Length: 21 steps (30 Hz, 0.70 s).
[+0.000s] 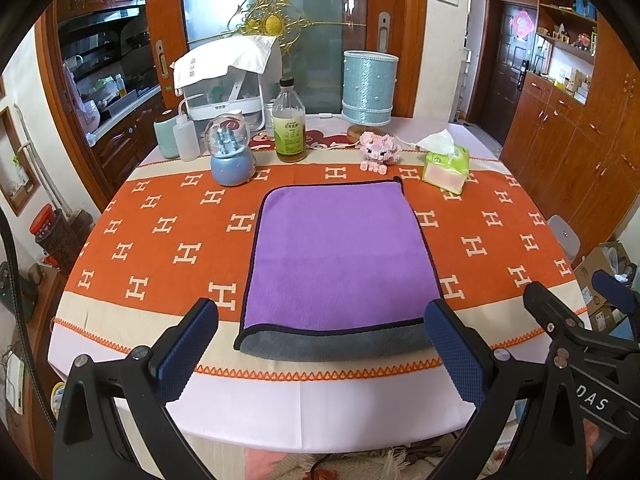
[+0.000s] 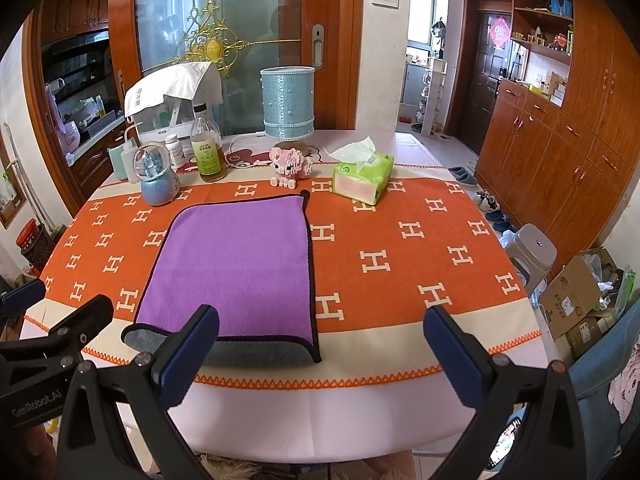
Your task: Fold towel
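Note:
A purple towel (image 1: 340, 256) with a dark edge lies flat on the orange patterned tablecloth (image 1: 160, 240); its grey underside shows as a strip along the near edge. It also shows in the right wrist view (image 2: 236, 268). My left gripper (image 1: 320, 344) is open and empty, held just above the towel's near edge. My right gripper (image 2: 320, 348) is open and empty, near the towel's near right corner. The right gripper also shows in the left wrist view (image 1: 580, 300), at the right.
Along the table's far side stand a snow globe (image 1: 232, 156), a bottle (image 1: 289, 124), a pink block pig (image 1: 378, 150), a tissue pack (image 1: 446, 164), a blue lamp (image 1: 368, 88) and a white appliance (image 1: 228, 80). A stool (image 2: 532, 248) and boxes (image 2: 576, 296) stand at the right.

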Each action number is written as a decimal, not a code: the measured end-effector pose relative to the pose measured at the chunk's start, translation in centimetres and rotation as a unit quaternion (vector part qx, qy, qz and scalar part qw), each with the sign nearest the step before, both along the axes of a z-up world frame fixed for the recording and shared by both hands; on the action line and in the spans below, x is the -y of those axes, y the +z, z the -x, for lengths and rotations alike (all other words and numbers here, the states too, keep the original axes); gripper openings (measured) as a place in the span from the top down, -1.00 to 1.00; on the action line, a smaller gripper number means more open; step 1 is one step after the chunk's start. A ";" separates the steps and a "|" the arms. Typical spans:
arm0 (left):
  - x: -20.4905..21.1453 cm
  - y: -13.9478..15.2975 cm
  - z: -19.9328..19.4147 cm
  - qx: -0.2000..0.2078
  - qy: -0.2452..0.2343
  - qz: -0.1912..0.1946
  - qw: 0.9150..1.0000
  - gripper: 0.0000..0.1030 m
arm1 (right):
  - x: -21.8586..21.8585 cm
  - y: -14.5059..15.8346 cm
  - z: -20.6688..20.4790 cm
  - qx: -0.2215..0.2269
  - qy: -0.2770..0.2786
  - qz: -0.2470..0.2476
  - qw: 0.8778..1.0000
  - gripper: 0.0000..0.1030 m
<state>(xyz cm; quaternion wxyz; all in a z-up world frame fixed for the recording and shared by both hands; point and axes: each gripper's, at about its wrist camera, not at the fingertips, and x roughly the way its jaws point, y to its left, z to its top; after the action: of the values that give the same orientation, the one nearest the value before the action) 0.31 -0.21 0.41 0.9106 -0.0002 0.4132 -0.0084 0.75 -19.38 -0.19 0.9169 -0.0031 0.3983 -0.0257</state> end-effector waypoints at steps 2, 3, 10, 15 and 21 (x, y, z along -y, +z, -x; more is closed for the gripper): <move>0.1 0.3 0.0 0.004 -0.003 0.001 1.000 -0.99 | 0.0 0.0 0.0 0.000 0.000 0.000 1.000 -0.99; 0.8 1.0 -0.4 0.006 -0.004 0.001 1.000 -0.99 | 0.0 0.0 0.0 0.000 0.000 -0.001 1.000 -0.99; 1.1 0.9 -0.6 0.006 -0.007 0.004 1.000 -0.99 | 0.0 0.0 0.0 0.000 0.000 0.000 1.000 -0.99; 0.7 0.5 -0.5 0.005 -0.007 0.006 1.000 -0.99 | 0.0 -0.1 -0.1 0.000 0.000 -0.001 1.000 -0.99; 0.3 0.0 -0.8 0.003 -0.002 0.001 1.000 -0.99 | -0.2 -0.6 0.3 0.001 0.003 -0.002 1.000 -0.99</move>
<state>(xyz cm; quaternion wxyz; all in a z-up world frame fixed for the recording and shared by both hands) 1.14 -0.52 0.37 0.9118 -0.0004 0.4105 -0.0105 0.43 -19.15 -0.77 0.9175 -0.0019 0.3972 -0.0222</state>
